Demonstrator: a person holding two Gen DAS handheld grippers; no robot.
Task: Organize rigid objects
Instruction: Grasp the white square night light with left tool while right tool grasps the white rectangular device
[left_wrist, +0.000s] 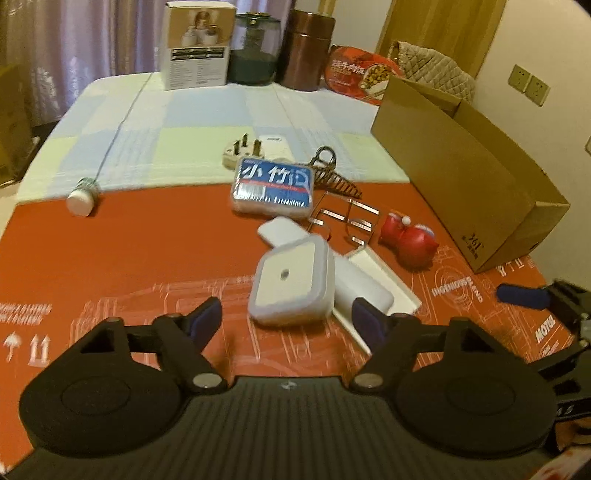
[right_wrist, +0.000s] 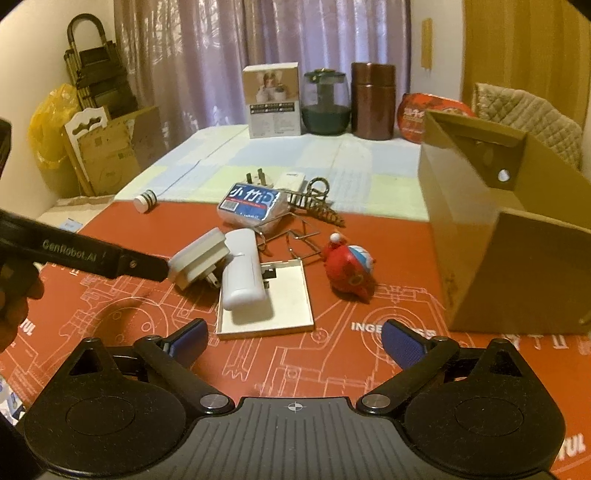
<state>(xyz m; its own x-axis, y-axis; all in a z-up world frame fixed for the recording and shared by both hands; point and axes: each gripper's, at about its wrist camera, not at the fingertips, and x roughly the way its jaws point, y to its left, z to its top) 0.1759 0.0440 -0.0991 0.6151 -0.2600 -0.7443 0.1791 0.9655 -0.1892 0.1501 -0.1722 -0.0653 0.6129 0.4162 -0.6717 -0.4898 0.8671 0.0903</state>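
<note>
My left gripper is open, its fingers on either side of a white square plug-in night light, which tilts up off the red mat; in the right wrist view the night light sits at the left gripper's tip. Beside it a white rounded case lies on a flat white lid. A red toy figure, wire puzzle pieces, a blue-labelled pack and a white plug lie beyond. My right gripper is open and empty above the mat.
An open cardboard box lies on its side at the right. A small white bottle lies at the left. A white carton, a glass jar, a brown canister and a red tin stand at the far edge.
</note>
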